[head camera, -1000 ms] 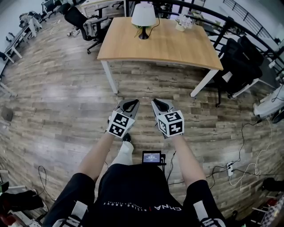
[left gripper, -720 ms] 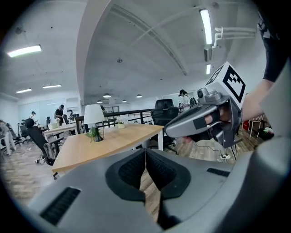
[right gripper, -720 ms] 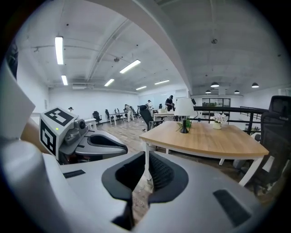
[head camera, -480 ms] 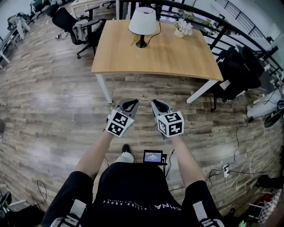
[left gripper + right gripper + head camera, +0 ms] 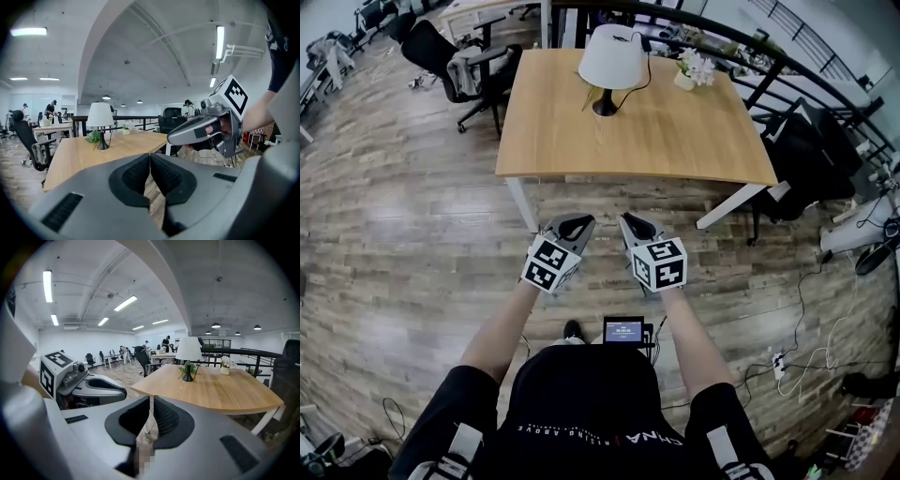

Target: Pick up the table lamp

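Observation:
The table lamp (image 5: 612, 56) has a white shade and a black stem and base. It stands upright near the far edge of a wooden table (image 5: 637, 141), with a black cord trailing behind it. My left gripper (image 5: 572, 221) and right gripper (image 5: 635, 221) are held side by side over the floor, short of the table's near edge and well away from the lamp. Both are shut with nothing between their jaws. In the left gripper view the lamp (image 5: 101, 116) stands far off to the left. In the right gripper view the lamp (image 5: 188, 350) stands ahead, slightly right.
A small white pot of flowers (image 5: 689, 70) sits on the table to the right of the lamp. Black office chairs (image 5: 473, 67) stand at the table's left, and a dark chair (image 5: 811, 141) at its right. A railing runs behind. Cables and a power strip (image 5: 778, 361) lie on the floor.
The table and lamp have drawn nearer and larger in the head view as both grippers came forward together. Their jaws have stayed shut.

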{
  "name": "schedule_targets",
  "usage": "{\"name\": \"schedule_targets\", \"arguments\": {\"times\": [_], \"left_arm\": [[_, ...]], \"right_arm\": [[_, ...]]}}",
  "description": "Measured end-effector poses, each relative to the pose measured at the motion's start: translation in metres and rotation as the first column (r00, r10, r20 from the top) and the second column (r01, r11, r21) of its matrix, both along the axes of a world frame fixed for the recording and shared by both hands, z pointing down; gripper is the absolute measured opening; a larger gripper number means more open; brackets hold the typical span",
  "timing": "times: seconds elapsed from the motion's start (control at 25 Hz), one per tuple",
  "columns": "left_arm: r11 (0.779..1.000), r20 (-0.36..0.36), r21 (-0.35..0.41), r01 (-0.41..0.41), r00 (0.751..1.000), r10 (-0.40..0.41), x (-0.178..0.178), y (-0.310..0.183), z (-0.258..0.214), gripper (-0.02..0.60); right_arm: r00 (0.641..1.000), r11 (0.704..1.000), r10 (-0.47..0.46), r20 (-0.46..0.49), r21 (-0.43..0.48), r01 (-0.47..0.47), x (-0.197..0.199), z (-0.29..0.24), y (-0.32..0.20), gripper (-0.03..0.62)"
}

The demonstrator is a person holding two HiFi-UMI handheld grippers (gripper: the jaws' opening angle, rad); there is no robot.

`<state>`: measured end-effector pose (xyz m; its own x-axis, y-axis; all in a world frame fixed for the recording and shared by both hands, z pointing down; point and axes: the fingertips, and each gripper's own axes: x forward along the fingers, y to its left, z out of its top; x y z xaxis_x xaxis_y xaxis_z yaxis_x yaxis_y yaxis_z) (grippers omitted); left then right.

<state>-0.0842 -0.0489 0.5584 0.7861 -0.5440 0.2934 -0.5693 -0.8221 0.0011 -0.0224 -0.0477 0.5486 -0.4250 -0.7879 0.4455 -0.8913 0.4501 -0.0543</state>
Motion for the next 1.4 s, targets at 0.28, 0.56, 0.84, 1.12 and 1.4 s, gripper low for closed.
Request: {"name": "schedule_targets", "arguments": {"times": [0.28,0.56,0.84,1.12,1.4], "left_arm": [[1.000,0.006,-0.025,0.001,1.000,0.000,-0.001,-0.036,0.015,0.020],[0.998,0.030,-0.024,0.055,0.998,-0.054,0.005,-0.110,0.023,0.020],[0.993,0.049,-0.027,0.119,0.992,-0.118,0.028,-0.218,0.015,0.020],[0.986,0.056,-0.049,0.160,0.986,-0.157,0.072,-0.317,0.008,0.020],[0.979,0.058,-0.065,0.191,0.980,-0.188,0.107,-0.384,0.009,0.020]], "right_arm": [[1.000,1.000,-0.009,0.016,-0.015,0.009,-0.005,0.010,-0.043,0.046],[0.997,0.998,-0.067,0.031,-0.010,0.067,0.001,0.017,-0.124,0.046],[0.992,0.993,-0.122,0.038,-0.006,0.122,0.022,0.009,-0.231,0.046],[0.988,0.989,-0.148,0.042,-0.018,0.149,0.071,-0.003,-0.337,0.046],[0.987,0.988,-0.154,0.050,-0.004,0.154,0.107,-0.004,-0.407,0.046]]}}
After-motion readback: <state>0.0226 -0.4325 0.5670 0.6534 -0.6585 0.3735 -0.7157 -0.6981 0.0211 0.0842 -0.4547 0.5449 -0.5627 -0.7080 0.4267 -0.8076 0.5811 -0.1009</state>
